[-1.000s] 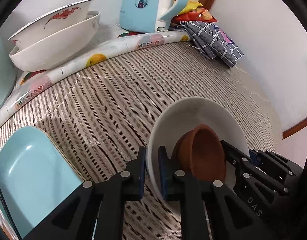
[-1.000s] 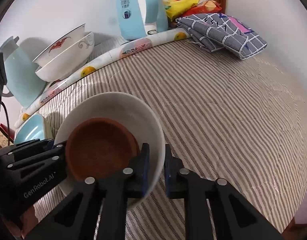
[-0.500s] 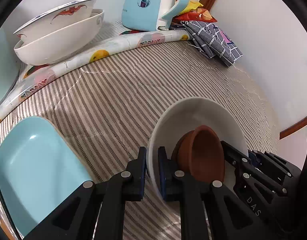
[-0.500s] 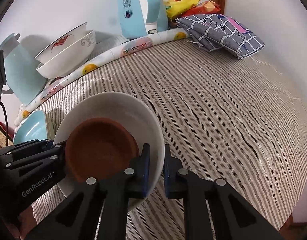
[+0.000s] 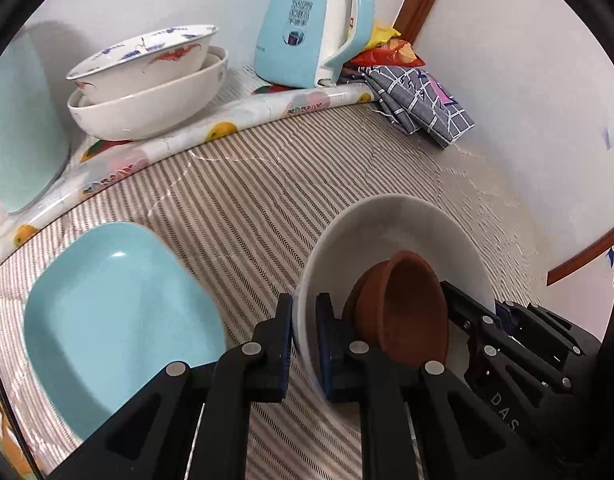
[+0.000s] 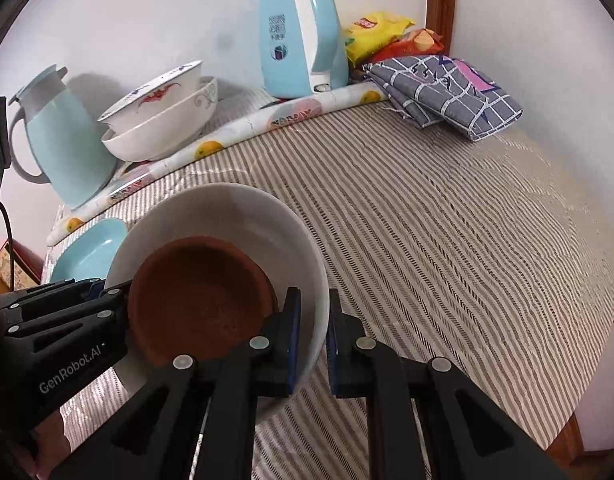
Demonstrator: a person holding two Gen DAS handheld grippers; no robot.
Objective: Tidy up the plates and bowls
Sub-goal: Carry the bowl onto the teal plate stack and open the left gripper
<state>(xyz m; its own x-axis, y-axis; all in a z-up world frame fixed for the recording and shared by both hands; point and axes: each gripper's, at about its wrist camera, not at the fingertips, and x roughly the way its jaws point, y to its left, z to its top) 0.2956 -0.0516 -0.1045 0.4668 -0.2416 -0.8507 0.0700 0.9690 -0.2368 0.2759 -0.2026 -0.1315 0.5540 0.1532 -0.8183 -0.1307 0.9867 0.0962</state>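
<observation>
A white bowl [image 5: 391, 232] [image 6: 227, 212] with a small brown clay bowl [image 5: 407, 308] [image 6: 199, 296] inside it hangs above the striped table. My left gripper [image 5: 305, 316] is shut on its left rim, and my right gripper [image 6: 313, 320] is shut on its right rim. Each gripper shows in the other's view, the right gripper [image 5: 503, 316] low on the right and the left gripper [image 6: 103, 286] low on the left. A light blue square plate [image 5: 115, 316] [image 6: 89, 252] lies on the table to the left. Two stacked white patterned bowls [image 5: 147, 84] [image 6: 163, 116] stand at the back left.
A light blue kettle [image 5: 311, 32] [image 6: 299, 40] stands at the back by the wall, with snack bags [image 6: 379, 32] and a folded grey checked cloth [image 5: 419, 100] [image 6: 447, 96] to its right. A light blue jug [image 6: 63, 144] stands far left. A fruit-print mat [image 5: 211, 128] lies under the back items.
Both grippers have risen with the white bowl and drawn back, so the blue plate, stacked bowls and kettle show more fully. The grips on the rim are unchanged.
</observation>
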